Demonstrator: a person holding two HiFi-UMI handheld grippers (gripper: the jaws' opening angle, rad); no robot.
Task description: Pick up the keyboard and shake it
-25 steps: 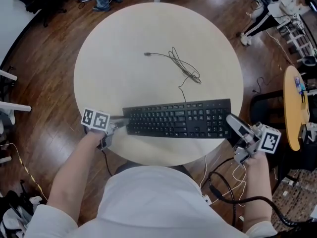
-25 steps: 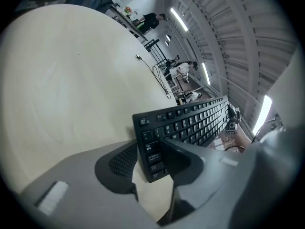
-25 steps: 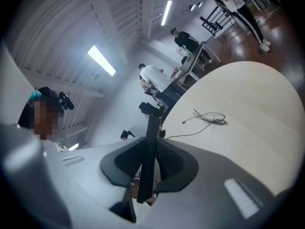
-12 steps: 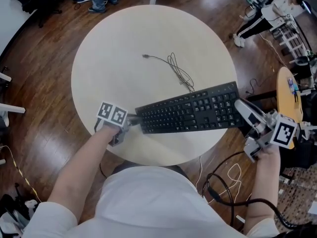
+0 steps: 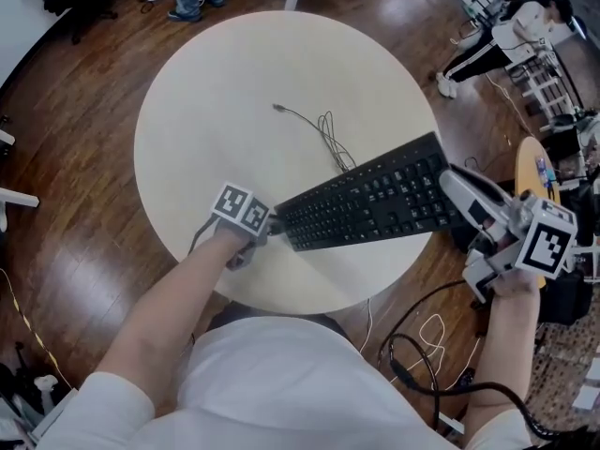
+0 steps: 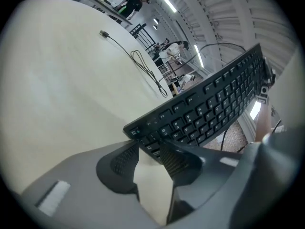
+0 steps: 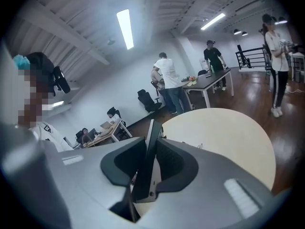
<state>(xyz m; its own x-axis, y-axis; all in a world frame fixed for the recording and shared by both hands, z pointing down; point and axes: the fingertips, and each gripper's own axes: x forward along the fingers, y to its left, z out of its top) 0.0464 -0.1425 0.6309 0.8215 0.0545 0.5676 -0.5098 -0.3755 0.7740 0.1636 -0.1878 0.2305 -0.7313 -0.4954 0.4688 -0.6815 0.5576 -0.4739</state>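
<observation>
- left gripper (image 5: pixel 271 229): jaws closing, narrow, pads pinching the keyboard (image 5: pixel 375 204) at its left end.
- right gripper (image 5: pixel 457 193): jaws narrow, clamped on the keyboard's right edge.

keyboard (image 5: pixel 370 200): black | table (image 5: pixel 216 82): cream | floor (image 5: pixel 66 157): dark brown wood | cable (image 5: pixel 330 139): dark grey | shirt (image 5: pixel 281 382): white

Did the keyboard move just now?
Yes. Against the table, the keyboard has turned: its right end swung toward the far side and out to the table's right edge, while its left end shifted right.
</observation>
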